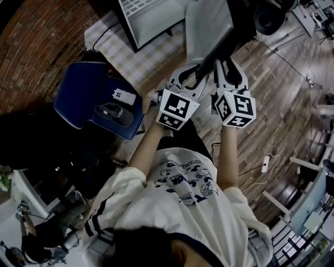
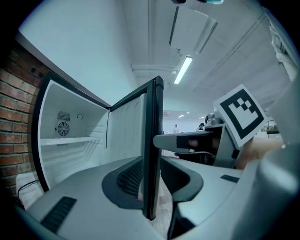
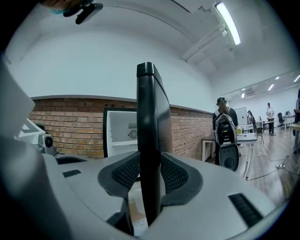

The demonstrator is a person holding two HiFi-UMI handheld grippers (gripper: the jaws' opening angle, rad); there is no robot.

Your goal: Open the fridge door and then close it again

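Your white shirt point(image 1: 182, 193) fills the lower head view. Both grippers sit at the free edge of the fridge door point(image 1: 209, 26), which is swung wide open, well clear of the fridge point(image 1: 148, 15). L gripper point(image 1: 190, 78): pads clamped on the door edge, one on each face. R gripper point(image 1: 228, 73), just beside it on the same edge: pads likewise pressed against both door faces. Past the door's inner side you see the white interior w/ a shelf point(image 2: 70, 139). Brick wall point(image 3: 65, 126) flanks the fridge.

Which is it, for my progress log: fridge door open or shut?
Open: the fridge door stands swung out, baring the fridge's white interior.
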